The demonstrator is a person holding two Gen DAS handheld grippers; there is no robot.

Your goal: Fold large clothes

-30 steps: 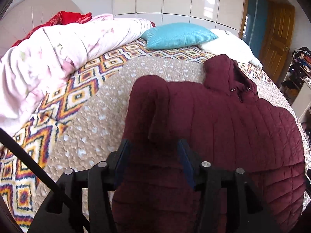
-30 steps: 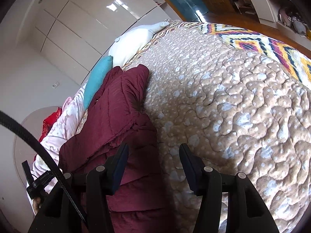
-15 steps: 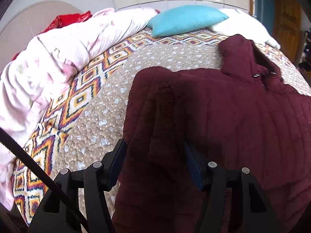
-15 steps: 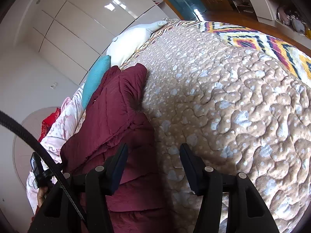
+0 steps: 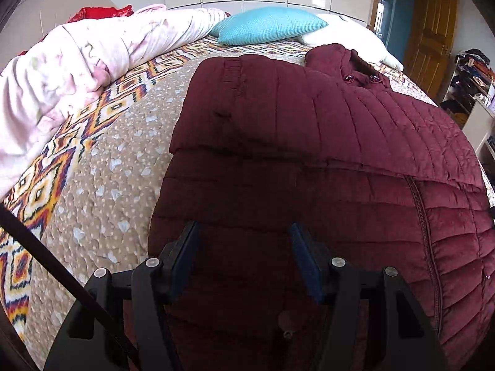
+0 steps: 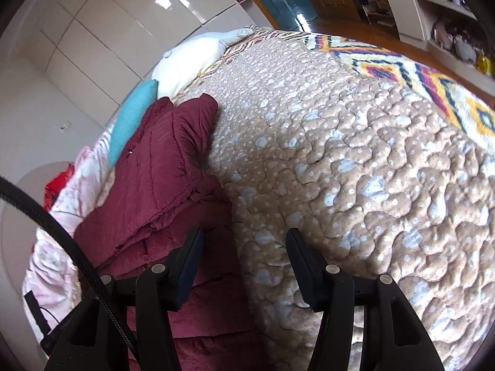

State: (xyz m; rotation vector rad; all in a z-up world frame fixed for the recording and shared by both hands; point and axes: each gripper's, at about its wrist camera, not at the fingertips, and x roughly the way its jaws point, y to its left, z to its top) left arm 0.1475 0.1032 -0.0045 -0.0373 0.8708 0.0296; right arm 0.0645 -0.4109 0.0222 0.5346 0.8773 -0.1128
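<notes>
A large maroon quilted jacket lies on the beige quilted bedspread, collar toward the pillows, one sleeve folded across its front. My left gripper is open and empty, hovering over the jacket's lower part. In the right wrist view the jacket shows at the left, bunched in layers. My right gripper is open and empty, over the jacket's right edge where it meets the bedspread.
A pink-white duvet is piled along the bed's left side. A turquoise pillow and a white pillow lie at the head. A wooden door and cluttered shelves stand at the right.
The left gripper has moved in closer and lower over the jacket, which now fills more of its view. The right gripper has shifted only slightly. Both stayed open.
</notes>
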